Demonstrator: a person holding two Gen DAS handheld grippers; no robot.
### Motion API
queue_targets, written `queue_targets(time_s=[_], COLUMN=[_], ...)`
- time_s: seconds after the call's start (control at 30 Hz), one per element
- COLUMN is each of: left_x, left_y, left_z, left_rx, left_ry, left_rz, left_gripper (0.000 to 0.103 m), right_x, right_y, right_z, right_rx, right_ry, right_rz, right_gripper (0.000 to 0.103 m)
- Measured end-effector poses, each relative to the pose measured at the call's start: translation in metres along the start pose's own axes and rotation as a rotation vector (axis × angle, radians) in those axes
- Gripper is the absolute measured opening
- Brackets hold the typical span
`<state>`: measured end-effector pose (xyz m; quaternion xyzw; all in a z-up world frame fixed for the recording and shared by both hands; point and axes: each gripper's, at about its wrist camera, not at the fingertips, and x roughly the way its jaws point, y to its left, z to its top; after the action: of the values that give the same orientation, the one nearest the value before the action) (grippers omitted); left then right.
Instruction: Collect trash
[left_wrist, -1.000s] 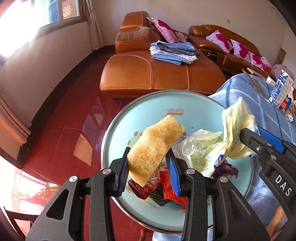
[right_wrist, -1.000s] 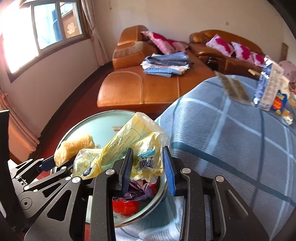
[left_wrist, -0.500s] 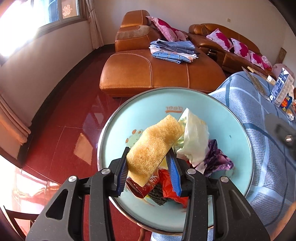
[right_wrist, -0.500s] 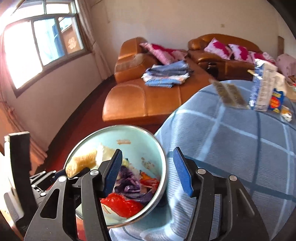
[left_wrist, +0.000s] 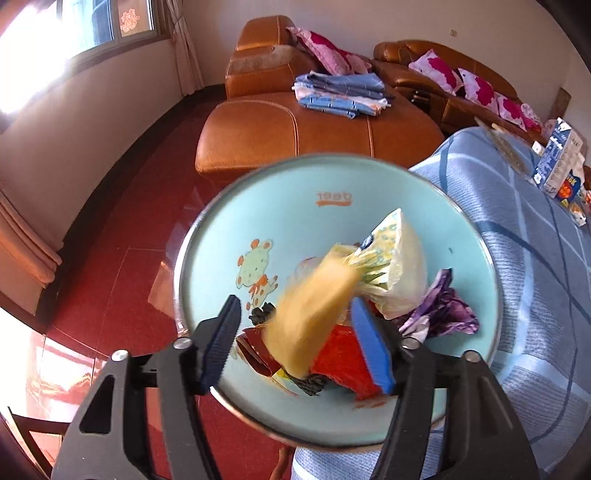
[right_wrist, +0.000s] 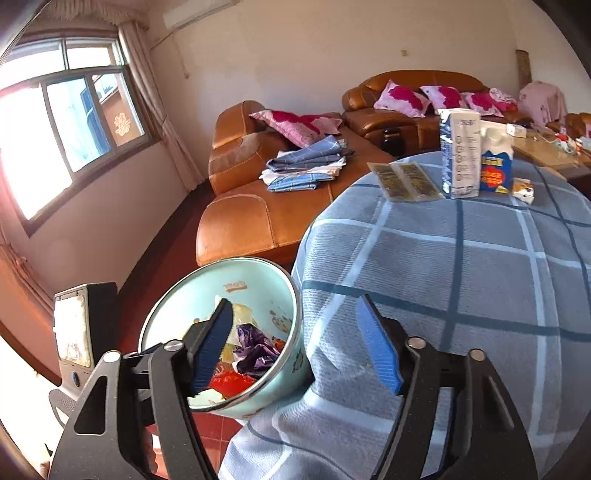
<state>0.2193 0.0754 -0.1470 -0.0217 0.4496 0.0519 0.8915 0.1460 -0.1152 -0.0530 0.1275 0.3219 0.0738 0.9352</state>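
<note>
A light blue enamel basin (left_wrist: 332, 184) stands at the table's edge and holds wrappers: a yellow-white bag (left_wrist: 399, 266), purple foil (left_wrist: 443, 314) and red plastic (left_wrist: 340, 362). My left gripper (left_wrist: 295, 343) is open above the basin. A yellow sponge-like piece (left_wrist: 314, 306) is blurred between its jaws, falling free. My right gripper (right_wrist: 295, 350) is open and empty, above the table edge beside the basin (right_wrist: 255, 280).
The round table has a blue plaid cloth (right_wrist: 461, 258). At its far side stand a milk carton (right_wrist: 460, 155), a smaller carton (right_wrist: 496, 166), a small box (right_wrist: 522, 190) and flat packets (right_wrist: 404, 181). Brown leather sofas (left_wrist: 295, 125) stand behind, over a red floor (left_wrist: 122, 240).
My left gripper opened and let go of the yellow sponge-like piece, which drops toward the basin. My right gripper released the yellow bag into the basin earlier and has drawn back and up.
</note>
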Motion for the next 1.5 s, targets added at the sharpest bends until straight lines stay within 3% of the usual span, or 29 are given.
queue_targets(time_s=[0.07, 0.27, 0.37, 0.7, 0.87, 1.07, 1.27, 1.5], left_x=[-0.007, -0.027, -0.034, -0.058, -0.081, -0.123, -0.160, -0.216], left_y=[0.000, 0.003, 0.005, 0.012, 0.019, 0.021, 0.028, 0.024], left_z=[-0.001, -0.010, -0.016, -0.036, -0.050, -0.062, -0.056, -0.055], left_rx=[-0.006, -0.022, -0.017, -0.032, -0.028, 0.003, -0.048, -0.023], left_ry=[-0.009, -0.023, -0.021, 0.006, -0.023, -0.141, -0.234, -0.421], left_rz=[0.004, 0.018, 0.022, -0.007, 0.011, 0.063, 0.070, 0.102], left_gripper=[0.075, 0.085, 0.088, 0.093, 0.097, 0.097, 0.097, 0.097], right_x=[-0.002, -0.010, -0.015, -0.033, -0.046, -0.066, -0.094, -0.138], right_y=[-0.002, 0.000, 0.003, 0.012, 0.010, 0.016, 0.025, 0.035], right_z=[-0.002, -0.012, -0.013, -0.025, -0.030, -0.038, -0.036, -0.024], right_rx=[0.011, 0.038, 0.038, 0.049, 0.055, 0.050, 0.014, -0.022], right_ry=[0.001, 0.024, 0.030, 0.079, 0.080, 0.043, -0.015, -0.152], right_rz=[-0.002, 0.006, 0.009, 0.015, 0.023, 0.039, 0.034, 0.027], right_gripper=[0.076, 0.083, 0.088, 0.089, 0.091, 0.091, 0.091, 0.092])
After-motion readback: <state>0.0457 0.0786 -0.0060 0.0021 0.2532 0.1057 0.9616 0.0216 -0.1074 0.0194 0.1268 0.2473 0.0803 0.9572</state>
